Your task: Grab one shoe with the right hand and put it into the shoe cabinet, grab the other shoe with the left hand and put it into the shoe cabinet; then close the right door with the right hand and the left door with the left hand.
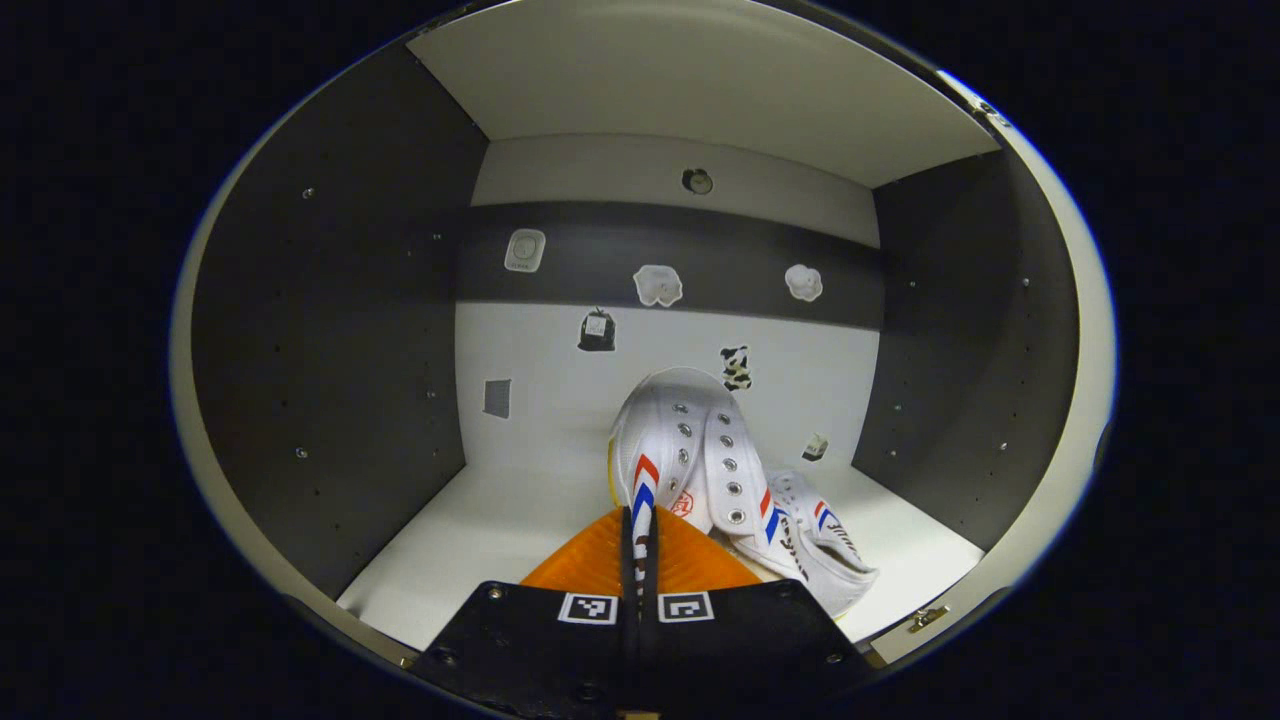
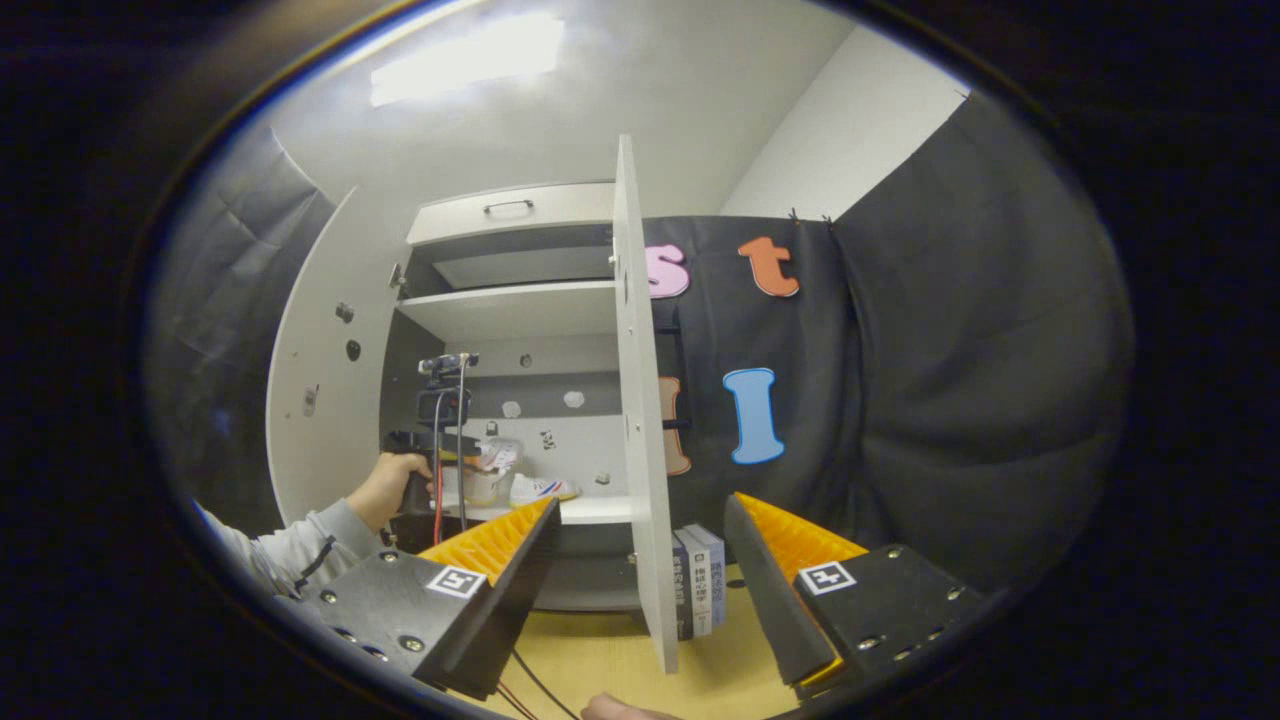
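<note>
In the left gripper view, my left gripper (image 1: pixel 640 520) is inside the shoe cabinet (image 1: pixel 480 540) and is shut on a white shoe (image 1: pixel 690 440), pinching its red and blue striped strip. The shoe stands toe-up just above the shelf. A second white shoe (image 1: pixel 820 550) lies on its side on the shelf just to the right, touching the first. In the right gripper view, my right gripper (image 2: pixel 642 505) is open and holds nothing, well back from the cabinet. It faces the edge of the open right door (image 2: pixel 640 400). The left door (image 2: pixel 320 400) stands wide open.
The right gripper view shows a hand (image 2: pixel 385 490) holding the left gripper (image 2: pixel 440 450) at the shelf, with both shoes (image 2: pixel 540 490) beside it. Books (image 2: pixel 700 580) stand on the wooden table (image 2: pixel 600 660) beside the right door. An upper shelf (image 2: pixel 510 305) spans the cabinet.
</note>
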Action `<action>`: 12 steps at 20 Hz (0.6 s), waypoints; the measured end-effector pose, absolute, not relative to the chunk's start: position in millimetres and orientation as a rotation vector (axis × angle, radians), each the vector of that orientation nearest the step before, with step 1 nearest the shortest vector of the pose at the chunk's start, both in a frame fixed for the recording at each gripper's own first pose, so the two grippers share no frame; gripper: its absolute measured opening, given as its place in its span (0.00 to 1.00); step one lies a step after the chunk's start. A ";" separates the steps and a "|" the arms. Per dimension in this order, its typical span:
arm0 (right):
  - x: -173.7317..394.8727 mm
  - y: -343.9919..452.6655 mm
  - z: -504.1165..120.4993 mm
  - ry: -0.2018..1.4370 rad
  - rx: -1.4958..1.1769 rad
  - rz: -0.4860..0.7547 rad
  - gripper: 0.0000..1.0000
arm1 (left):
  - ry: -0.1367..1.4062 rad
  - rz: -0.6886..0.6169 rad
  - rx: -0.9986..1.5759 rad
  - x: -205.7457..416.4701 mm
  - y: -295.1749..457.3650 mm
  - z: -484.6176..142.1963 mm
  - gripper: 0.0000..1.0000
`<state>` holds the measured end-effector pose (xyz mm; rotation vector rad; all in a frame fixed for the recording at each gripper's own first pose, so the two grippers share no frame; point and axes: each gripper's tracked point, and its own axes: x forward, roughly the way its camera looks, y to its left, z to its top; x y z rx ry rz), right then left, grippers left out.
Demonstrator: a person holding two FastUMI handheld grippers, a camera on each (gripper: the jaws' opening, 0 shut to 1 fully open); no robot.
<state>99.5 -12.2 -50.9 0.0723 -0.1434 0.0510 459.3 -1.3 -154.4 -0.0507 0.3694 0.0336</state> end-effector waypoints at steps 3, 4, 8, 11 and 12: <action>101.9 -19.8 -55.9 -0.136 0.081 0.033 0.98 | 0.325 -0.030 -0.050 448.0 -14.1 -133.7 0.37; 103.4 -23.2 -57.6 -0.133 0.082 0.024 0.96 | 0.271 -0.015 -0.046 442.8 -10.9 -111.9 0.62; 109.5 -39.5 -63.0 -0.118 0.087 -0.013 0.98 | 0.157 0.004 -0.033 401.7 -7.0 -58.0 0.96; 109.8 -54.5 -64.3 -0.114 0.102 -0.044 0.98 | 0.120 -0.003 -0.025 365.1 -7.1 -31.9 0.96; 110.0 -59.5 -64.7 -0.113 0.104 -0.053 0.96 | 0.117 -0.009 -0.023 352.5 -7.4 -26.8 0.96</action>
